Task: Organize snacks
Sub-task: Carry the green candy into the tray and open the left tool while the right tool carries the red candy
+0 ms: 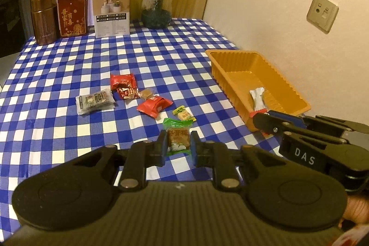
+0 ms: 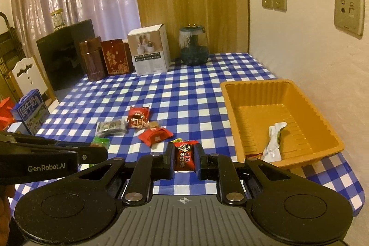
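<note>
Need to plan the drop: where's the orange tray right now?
The orange tray sits on the checked tablecloth at its right edge, against the wall, right of the loose snacks. One silver packet lies inside.

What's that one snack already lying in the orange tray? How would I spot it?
Find the orange tray at the checked table's right edge, by the wall. Inside, near its front corner, lies a white-silver wrapper, crumpled. Unlike the red and green snacks on the cloth, it alone sits in the tray.

Blue-checked table (image 1: 69, 130), loose snack packets (image 1: 129, 93), orange tray (image 1: 233, 61), boxes and jar along back edge
</note>
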